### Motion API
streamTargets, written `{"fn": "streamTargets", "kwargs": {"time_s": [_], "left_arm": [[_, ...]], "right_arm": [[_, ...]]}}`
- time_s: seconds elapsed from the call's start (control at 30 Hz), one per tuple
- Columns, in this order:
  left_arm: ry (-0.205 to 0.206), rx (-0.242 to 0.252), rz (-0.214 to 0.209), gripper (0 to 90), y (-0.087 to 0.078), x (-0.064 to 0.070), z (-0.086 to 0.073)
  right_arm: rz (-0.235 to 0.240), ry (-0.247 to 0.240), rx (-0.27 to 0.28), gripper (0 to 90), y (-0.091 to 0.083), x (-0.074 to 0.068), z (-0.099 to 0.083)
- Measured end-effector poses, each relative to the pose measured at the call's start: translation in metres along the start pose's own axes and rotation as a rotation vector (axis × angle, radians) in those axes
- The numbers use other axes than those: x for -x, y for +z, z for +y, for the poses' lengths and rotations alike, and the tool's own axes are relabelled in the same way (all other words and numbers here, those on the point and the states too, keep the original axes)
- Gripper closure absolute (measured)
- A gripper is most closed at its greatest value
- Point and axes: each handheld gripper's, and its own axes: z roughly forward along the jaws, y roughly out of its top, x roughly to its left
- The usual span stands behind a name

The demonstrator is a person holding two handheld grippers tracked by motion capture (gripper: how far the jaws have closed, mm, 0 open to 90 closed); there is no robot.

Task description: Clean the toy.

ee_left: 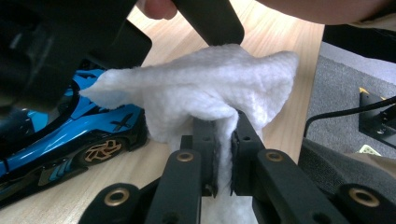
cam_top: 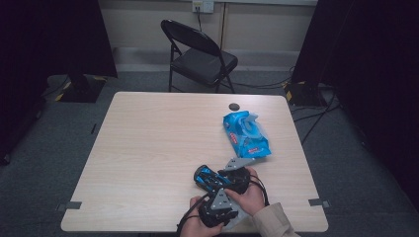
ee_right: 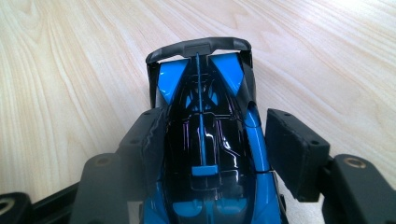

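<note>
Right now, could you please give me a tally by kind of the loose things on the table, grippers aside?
Toy car: 1
White wipe: 1
Blue wipes pack: 1
Small dark round object: 1
Total: 4

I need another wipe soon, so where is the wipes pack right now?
In the high view the blue wipes pack lies on the table's right half, just beyond the right gripper, with a small dark disc behind it.
</note>
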Motion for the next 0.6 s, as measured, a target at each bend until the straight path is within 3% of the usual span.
{"fn": "streamTargets", "kwargs": {"time_s": [0.27, 0.33, 0.43, 0.6], "left_arm": [[0.007, -0.003, -0.005, 83.4, -0.007, -0.001, -0.001], [0.007, 0.0, -0.004, 83.4, -0.008, -0.001, -0.002], [0.002, 0.002, -0.002, 83.3, -0.01, -0.003, -0.004], [-0.005, 0.008, 0.008, 83.2, -0.017, -0.008, -0.005]], "right_arm": [[0.006, 0.024, 0.02, 34.7, 0.0, 0.0, 0.0], [-0.011, 0.021, 0.025, 32.8, -0.001, 0.0, -0.001], [-0.001, 0.024, 0.057, 32.6, -0.006, -0.001, 0.001], [-0.015, 0.002, 0.058, 33.6, -0.02, 0.002, 0.0]]}}
